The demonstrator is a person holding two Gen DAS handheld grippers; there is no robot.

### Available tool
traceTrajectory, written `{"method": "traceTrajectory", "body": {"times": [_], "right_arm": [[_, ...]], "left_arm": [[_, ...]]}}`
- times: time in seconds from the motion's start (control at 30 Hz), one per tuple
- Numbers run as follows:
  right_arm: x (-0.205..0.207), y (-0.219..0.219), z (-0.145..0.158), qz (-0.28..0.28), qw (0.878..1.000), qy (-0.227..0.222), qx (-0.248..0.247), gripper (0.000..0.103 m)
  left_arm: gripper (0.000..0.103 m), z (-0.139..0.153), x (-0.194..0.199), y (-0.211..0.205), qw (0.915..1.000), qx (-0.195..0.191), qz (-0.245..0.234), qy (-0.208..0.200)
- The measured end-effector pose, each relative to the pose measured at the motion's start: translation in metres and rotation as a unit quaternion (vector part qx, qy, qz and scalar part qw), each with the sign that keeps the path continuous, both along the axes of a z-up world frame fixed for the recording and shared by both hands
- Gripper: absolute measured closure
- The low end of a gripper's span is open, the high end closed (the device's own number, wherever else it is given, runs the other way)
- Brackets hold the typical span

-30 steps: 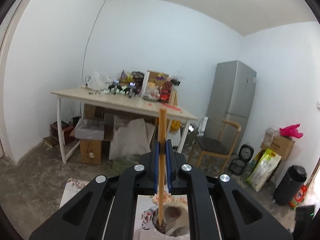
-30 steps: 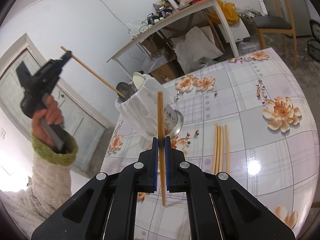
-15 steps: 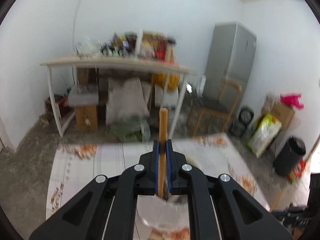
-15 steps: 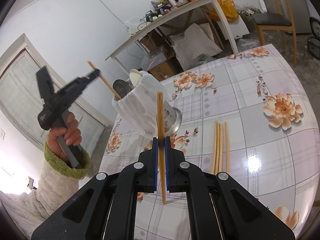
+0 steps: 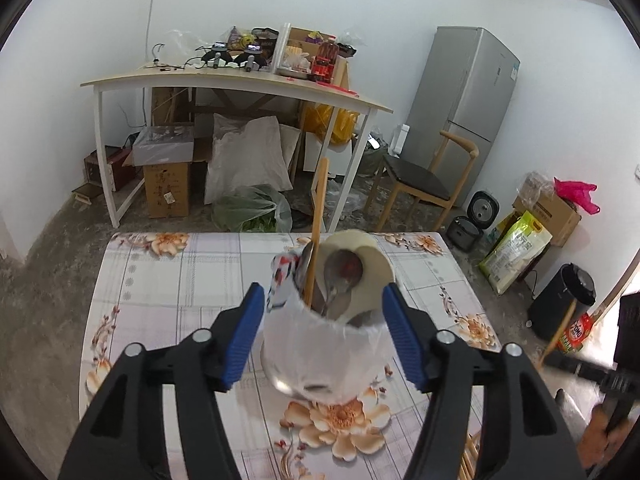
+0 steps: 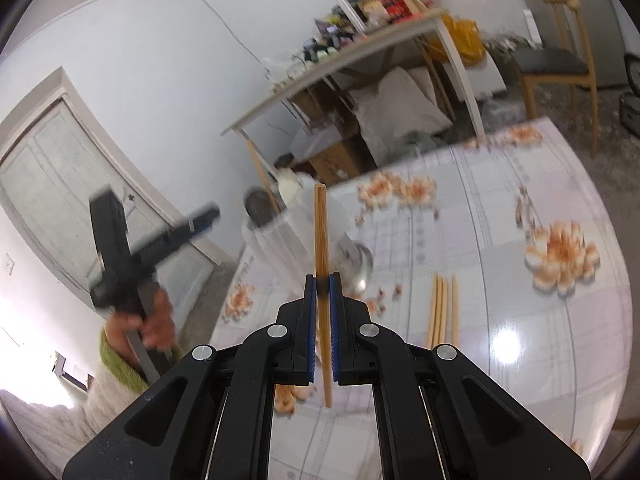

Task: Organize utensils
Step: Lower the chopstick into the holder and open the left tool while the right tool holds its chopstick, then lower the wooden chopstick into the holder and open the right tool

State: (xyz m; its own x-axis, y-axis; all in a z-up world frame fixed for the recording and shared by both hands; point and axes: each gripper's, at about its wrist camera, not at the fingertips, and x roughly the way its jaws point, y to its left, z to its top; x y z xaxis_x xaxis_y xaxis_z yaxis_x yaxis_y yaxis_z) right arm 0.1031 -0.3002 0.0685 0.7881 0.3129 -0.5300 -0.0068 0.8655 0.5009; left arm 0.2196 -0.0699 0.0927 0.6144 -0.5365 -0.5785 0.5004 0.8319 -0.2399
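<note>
A metal utensil holder (image 5: 324, 344) lined with a white bag stands on the flowered table (image 5: 168, 280). In it are spoons (image 5: 340, 276) and a wooden chopstick (image 5: 318, 216) that leans free. My left gripper (image 5: 323, 292) hovers just over the holder. Its jaws are opening, and the blue pads (image 5: 246, 332) touch nothing. My right gripper (image 6: 322, 280) is shut on an upright chopstick (image 6: 321, 240), above the table and short of the holder (image 6: 288, 236). The left gripper (image 6: 200, 218) shows blurred at the left of the right wrist view. Three loose chopsticks (image 6: 440, 308) lie on the table.
Beyond the table stand a cluttered wooden desk (image 5: 240, 80), boxes and bags under it, a chair (image 5: 420, 180) and a grey fridge (image 5: 460, 112). A bin and bags sit on the floor at the right. A person's hand (image 6: 156, 324) in a green cuff holds the left gripper before a door (image 6: 60, 184).
The left gripper came down over the holder, opened and let go of its chopstick, which now stands in the holder. The right gripper rose a little and stays shut on its chopstick.
</note>
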Motion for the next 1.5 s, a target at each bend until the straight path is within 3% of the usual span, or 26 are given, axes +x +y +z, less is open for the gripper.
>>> {"method": "traceTrajectory", "body": {"times": [0.3,0.5,0.9,1.5], "right_arm": [[0.041,0.000,0.101,0.031,0.992,-0.117,-0.028,0.099],[0.081,0.014,0.131,0.046,0.985,-0.163,-0.031,0.099],[0.152,0.057,0.085,0.052,0.985,-0.117,-0.118,0.099],[0.173,0.104,0.019,0.116,0.972,-0.009,-0.206,0.095]], "left_arm": [[0.031,-0.013,-0.032,0.041,0.9991,-0.002,0.042,0.002],[0.030,-0.023,-0.042,0.061,0.9978,0.003,0.066,0.008],[0.030,-0.029,-0.043,0.073,0.9970,0.014,0.076,0.002],[0.030,-0.032,-0.038,0.069,0.9972,0.018,0.073,0.005]]}}
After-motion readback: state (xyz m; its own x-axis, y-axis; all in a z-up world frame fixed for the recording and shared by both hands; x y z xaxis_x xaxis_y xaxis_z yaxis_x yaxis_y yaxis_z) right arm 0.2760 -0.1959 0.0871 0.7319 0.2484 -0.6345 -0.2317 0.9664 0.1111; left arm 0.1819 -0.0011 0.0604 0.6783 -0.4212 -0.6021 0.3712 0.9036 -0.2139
